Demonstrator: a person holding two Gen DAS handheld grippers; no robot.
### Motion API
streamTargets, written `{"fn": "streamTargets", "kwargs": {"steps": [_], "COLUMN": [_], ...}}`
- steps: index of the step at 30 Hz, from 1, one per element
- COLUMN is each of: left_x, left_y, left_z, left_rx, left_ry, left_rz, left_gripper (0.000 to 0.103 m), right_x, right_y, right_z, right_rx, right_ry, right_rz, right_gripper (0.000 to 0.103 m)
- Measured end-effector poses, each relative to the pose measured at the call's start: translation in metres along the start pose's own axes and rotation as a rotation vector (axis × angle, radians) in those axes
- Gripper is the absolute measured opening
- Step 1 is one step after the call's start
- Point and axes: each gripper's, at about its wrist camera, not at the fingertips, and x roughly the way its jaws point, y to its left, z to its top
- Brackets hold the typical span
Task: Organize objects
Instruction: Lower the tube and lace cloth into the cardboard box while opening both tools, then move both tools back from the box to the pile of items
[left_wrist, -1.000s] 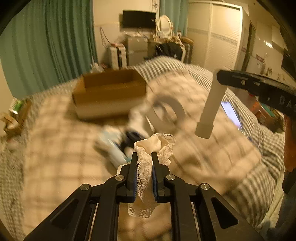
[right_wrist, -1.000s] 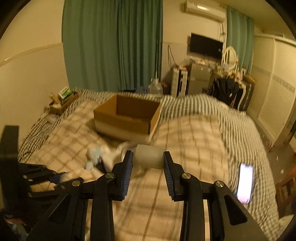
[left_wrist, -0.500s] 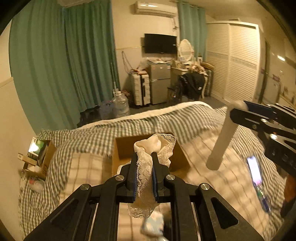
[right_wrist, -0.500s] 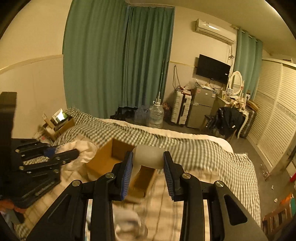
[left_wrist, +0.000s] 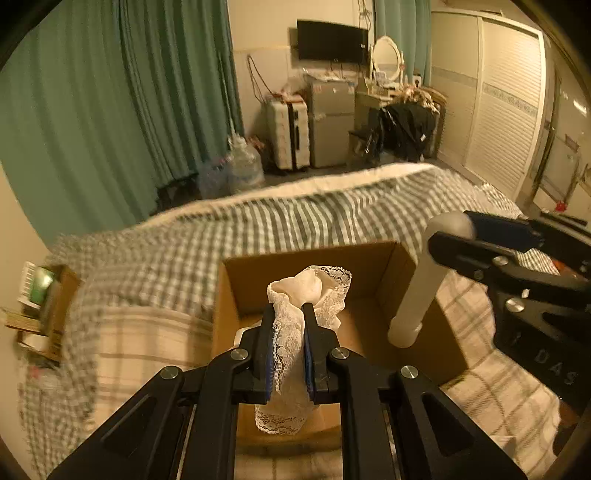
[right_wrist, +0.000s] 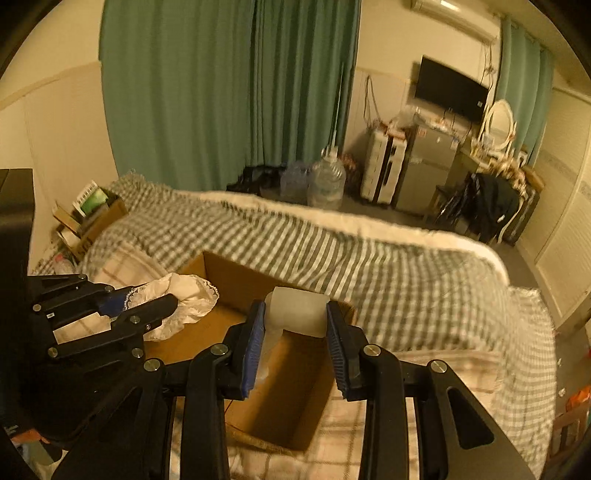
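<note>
Both claws are loaded over the open cardboard box (left_wrist: 384, 266), the left claw (left_wrist: 289, 314) pinching a lacy cloth (left_wrist: 310, 291) and the right claw (right_wrist: 293, 321) clamping a white tube (right_wrist: 295, 310) at its 3 o'clock, so letting go together could snag lace on the tube or bounce it off the rim.

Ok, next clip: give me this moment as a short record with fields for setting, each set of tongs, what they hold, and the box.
setting: bed with checked bedding, bedroom
left tongs: shut on lace cloth, held over the box
right tongs: shut on white tube, also over the box
cardboard box: open-topped, resting on the bed, brown floor visible
white tube in left view: hangs tilted at the box's right side
release: not yet, both items gripped
</note>
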Motion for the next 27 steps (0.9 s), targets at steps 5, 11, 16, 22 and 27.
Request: {"fn": "streamTargets", "kwargs": {"steps": [5, 11, 16, 22, 27], "left_x": [0.030, 0.016, -0.028, -0.087, -0.138], "left_y": [0.003, 0.000, -0.002, -0.003, -0.012], "left_z": [-0.006, -0.001, -0.008, -0.030, -0.064], "left_rx": [-0.005, -0.009, -0.013, -0.043, -0.060], "left_ry": [0.041, 0.002, -0.026, -0.039, -0.090], "left_rz": [-0.011, 0.024, 0.044, 0.078, 0.133], "left_gripper": [0.028, 0.088, 0.103, 0.103, 0.103], "right_x": [0.030, 0.012, -0.034, -0.119, -0.185], "right_y": [-0.011, -0.024, -0.037, -0.047, -0.042], "right_z": [-0.012, -0.010, -0.011, -0.030, -0.056], "right_rx": [0.034, 0.055, 0.077, 0.081, 0.069], "right_ry": [0.009, -0.053, -0.067, -0.108, -0.160], "right_rz": [0.056, 0.028, -0.010, -0.016, -0.047], "right_gripper": [0.049, 0.075, 0.083, 0.092, 0.103]}}
